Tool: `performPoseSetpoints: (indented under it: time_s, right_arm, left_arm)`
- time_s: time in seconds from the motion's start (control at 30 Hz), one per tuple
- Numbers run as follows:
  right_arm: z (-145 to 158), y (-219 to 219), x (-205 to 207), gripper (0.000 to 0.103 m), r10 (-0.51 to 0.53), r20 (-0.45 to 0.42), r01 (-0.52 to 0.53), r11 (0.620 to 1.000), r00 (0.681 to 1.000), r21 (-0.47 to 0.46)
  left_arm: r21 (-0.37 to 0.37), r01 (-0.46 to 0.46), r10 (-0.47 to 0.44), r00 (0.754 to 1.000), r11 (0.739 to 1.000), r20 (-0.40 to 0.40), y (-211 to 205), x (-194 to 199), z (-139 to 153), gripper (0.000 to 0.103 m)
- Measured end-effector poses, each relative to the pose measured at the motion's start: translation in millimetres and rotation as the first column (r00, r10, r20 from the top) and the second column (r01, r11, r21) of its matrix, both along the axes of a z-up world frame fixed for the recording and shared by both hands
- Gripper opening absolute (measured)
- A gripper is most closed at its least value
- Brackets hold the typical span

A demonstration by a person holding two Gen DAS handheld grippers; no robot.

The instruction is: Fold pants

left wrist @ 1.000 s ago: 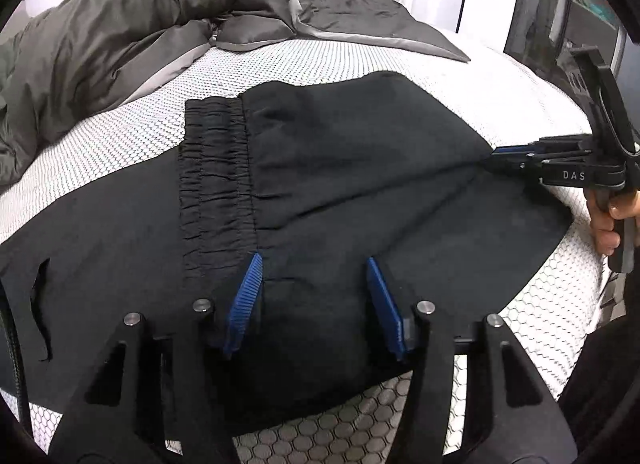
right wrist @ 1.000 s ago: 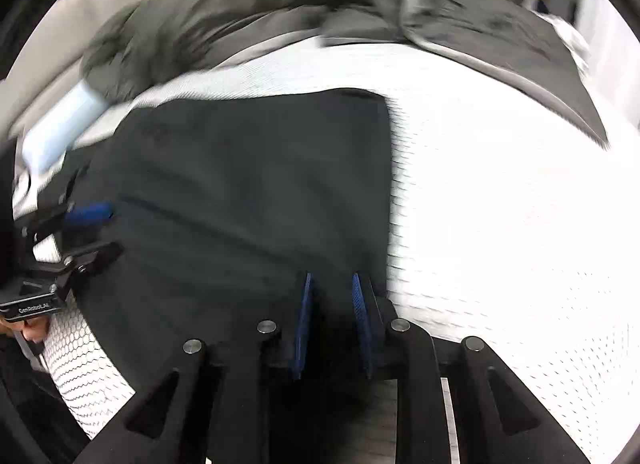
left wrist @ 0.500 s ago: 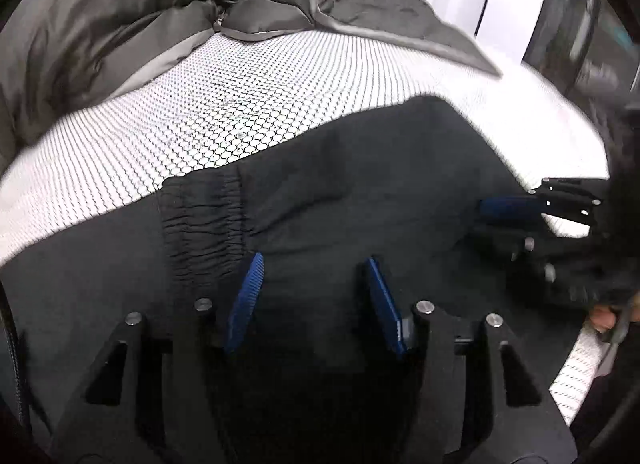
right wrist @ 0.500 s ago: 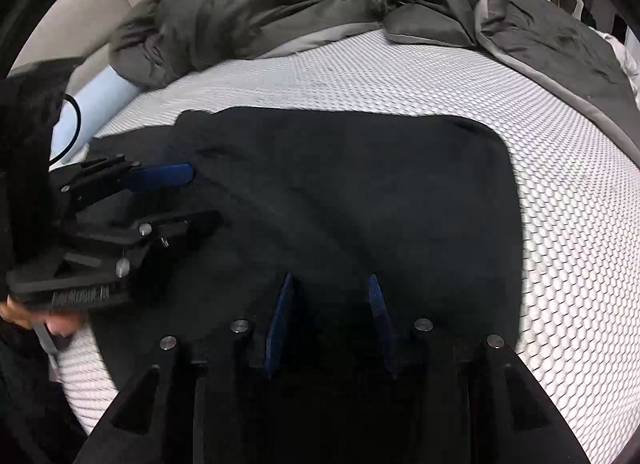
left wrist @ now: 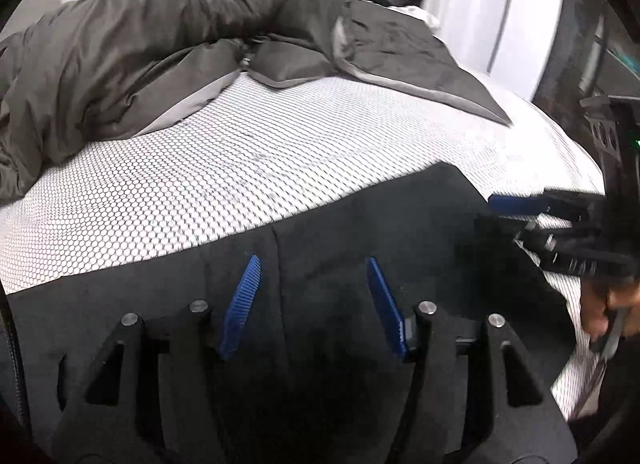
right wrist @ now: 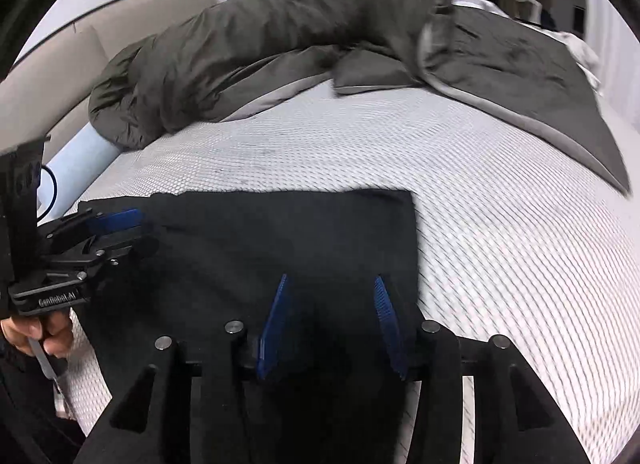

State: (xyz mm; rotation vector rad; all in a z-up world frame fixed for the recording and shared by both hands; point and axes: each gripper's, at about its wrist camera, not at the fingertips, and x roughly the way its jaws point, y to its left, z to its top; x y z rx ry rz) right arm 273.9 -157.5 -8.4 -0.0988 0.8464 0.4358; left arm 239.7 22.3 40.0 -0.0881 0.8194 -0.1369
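Black pants (right wrist: 280,248) flat on mattress (right wrist: 500,244)

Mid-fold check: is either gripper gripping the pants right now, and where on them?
Neither. The left gripper and right gripper are both open, jaws spread over the black pants on the mattress, with no fabric pinched between them.
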Motion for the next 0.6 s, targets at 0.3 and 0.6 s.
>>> performPoseSetpoints:
  time_s: [0.3,0.6]
  right_arm:
    - [-42.1,19.1,48.0,0.045,-0.018,-0.022,0.015,0.986,1.000,-0.165]
    - [7.3,-27.0,-13.9,0.056,-0.070,0.053,0.072,0.997,0.996,-0.039]
  left_arm:
    - [0.020,-0.049,0.051,0.992,0.999,-0.117,14.7,30.5,-43.2,0.053]
    - [-0.003,-0.082,0.082,0.995,0.997,-0.050,21.9,-20.1,-10.7,0.067]
